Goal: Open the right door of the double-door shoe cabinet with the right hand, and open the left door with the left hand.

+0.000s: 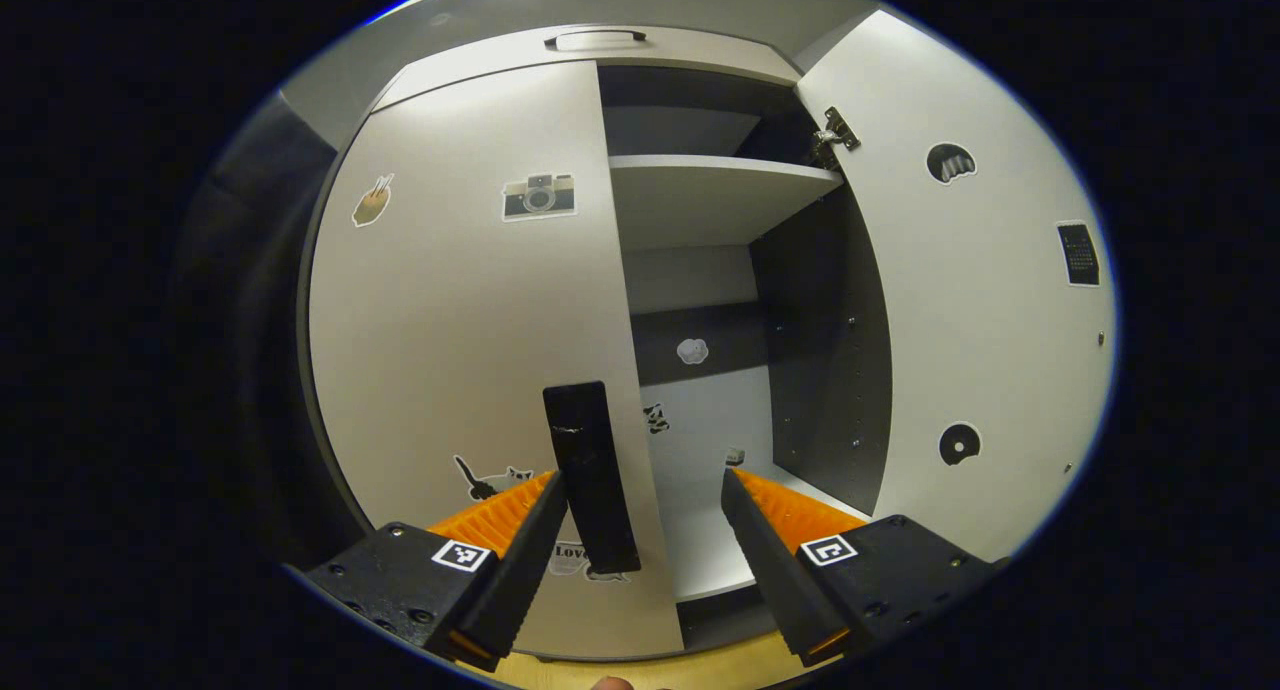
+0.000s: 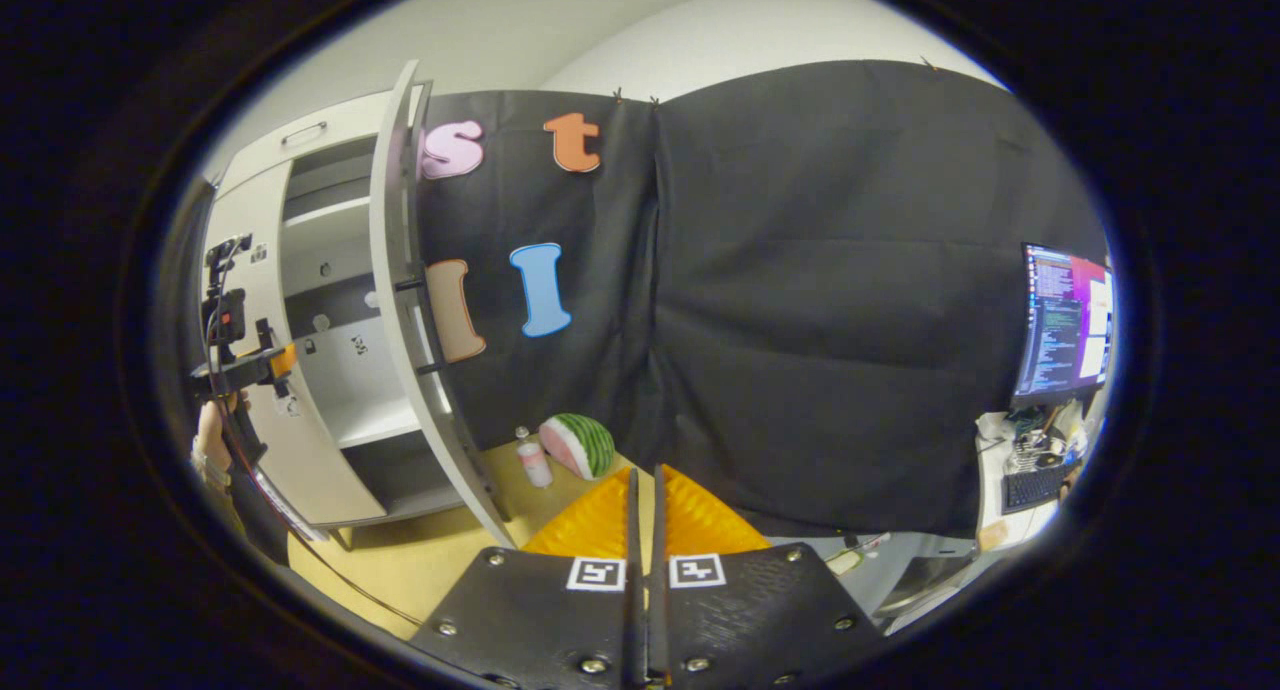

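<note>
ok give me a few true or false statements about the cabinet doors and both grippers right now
1. The right door stands swung open. True.
2. The left door is wide open too. False: it lies closed across the cabinet front.
3. The left gripper has its fingers spread, with the left door's dark handle between them. True.
4. The right gripper is clamped on the right door. False: its fingers are together on nothing, pointing toward the booth wall.
5. A watermelon lies on the floor past the open door. True.
</note>
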`<control>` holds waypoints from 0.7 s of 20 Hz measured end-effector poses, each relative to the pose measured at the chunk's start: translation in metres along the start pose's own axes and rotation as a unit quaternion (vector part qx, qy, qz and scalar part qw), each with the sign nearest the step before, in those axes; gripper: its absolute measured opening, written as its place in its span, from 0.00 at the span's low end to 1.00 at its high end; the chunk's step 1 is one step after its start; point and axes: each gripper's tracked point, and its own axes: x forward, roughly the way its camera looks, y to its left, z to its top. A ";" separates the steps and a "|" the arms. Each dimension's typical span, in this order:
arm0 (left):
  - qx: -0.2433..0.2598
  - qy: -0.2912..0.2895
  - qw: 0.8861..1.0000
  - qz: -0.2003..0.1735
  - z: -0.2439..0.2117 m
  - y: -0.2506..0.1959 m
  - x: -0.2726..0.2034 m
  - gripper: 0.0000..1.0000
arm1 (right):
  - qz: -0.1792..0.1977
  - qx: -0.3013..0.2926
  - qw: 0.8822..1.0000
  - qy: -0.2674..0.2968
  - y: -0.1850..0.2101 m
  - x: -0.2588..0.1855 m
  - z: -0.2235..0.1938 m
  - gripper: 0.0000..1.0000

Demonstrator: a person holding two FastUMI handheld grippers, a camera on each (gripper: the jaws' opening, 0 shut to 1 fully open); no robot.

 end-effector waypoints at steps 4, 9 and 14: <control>0.002 0.005 1.000 -0.002 -0.003 -0.007 -0.001 0.97 | 0.015 0.014 0.999 0.027 0.005 0.014 -0.016 0.02; -0.004 -0.002 1.000 0.011 -0.002 -0.003 0.001 0.96 | 0.035 -0.008 0.999 0.035 0.017 0.025 -0.011 0.02; -0.015 0.012 0.999 0.028 -0.011 0.012 0.011 0.96 | 0.048 -0.020 0.997 0.051 0.030 0.036 -0.022 0.02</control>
